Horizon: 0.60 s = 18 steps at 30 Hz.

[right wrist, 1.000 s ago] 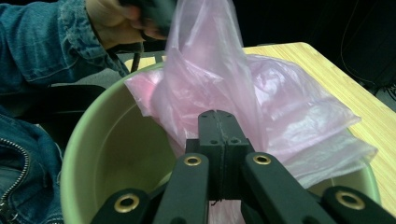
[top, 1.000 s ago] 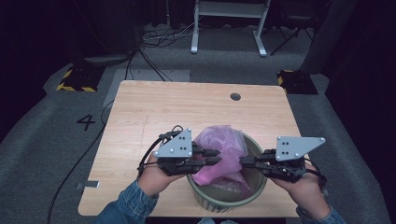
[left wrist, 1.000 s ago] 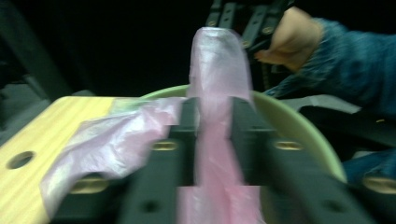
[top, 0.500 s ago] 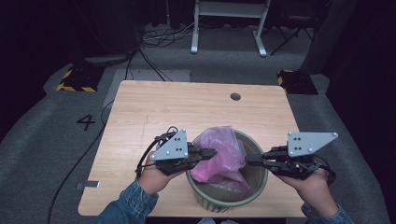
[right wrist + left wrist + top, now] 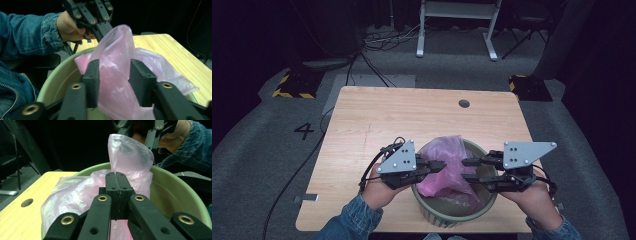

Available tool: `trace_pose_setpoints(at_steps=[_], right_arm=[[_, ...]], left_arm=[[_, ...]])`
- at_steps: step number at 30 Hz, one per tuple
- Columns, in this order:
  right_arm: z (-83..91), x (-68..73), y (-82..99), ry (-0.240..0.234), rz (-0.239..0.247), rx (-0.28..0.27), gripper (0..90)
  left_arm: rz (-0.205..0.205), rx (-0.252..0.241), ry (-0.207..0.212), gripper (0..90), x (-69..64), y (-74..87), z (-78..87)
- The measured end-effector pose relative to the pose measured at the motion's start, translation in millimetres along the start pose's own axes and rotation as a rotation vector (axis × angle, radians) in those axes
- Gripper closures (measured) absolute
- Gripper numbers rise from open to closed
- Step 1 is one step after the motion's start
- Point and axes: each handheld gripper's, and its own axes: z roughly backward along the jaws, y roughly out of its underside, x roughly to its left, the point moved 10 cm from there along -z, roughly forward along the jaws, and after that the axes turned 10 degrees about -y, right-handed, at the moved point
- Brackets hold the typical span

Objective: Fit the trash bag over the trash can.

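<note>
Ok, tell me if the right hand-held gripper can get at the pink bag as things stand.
Probably yes: the right hand-held gripper is open with the pink bag already between its jaws, and nothing blocks it inside the bin.

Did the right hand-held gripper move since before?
Yes. The right hand-held gripper slid outward toward the bin's rim, and its jaws have just been opening around the pink bag.

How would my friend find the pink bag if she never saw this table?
Look at the wooden table, then the round green bin at its near edge. The pink bag is the thin crinkly plastic puffing out of the bin, the one pink thing there.
</note>
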Motion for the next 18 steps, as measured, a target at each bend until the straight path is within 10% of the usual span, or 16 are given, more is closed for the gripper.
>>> trace_pose_setpoints(at_steps=[3,5,9,13,18], right_arm=[[-5.8,-0.4,-2.3,0.001,0.0,-0.007,58.3],[-10.9,0.4,-2.5,-0.003,0.004,-0.001,73.3],[-14.7,-3.5,-3.9,0.008,-0.01,-0.005,88.0],[-12.0,-6.1,-5.0,0.015,-0.022,-0.027,89.8],[-6.4,-4.5,-4.8,0.018,-0.02,-0.043,90.0]], left_arm=[[0.0,-0.007,0.016,89.8,-3.0,-3.0,-2.7],[-0.007,-0.007,0.036,89.3,-5.7,-4.3,-4.5],[0.028,-0.012,0.099,67.7,-10.9,-8.6,-7.9],[0.039,-0.018,0.054,88.2,-3.3,-8.7,-4.8],[0.032,-0.023,0.06,89.8,-4.7,-8.6,-3.1]])
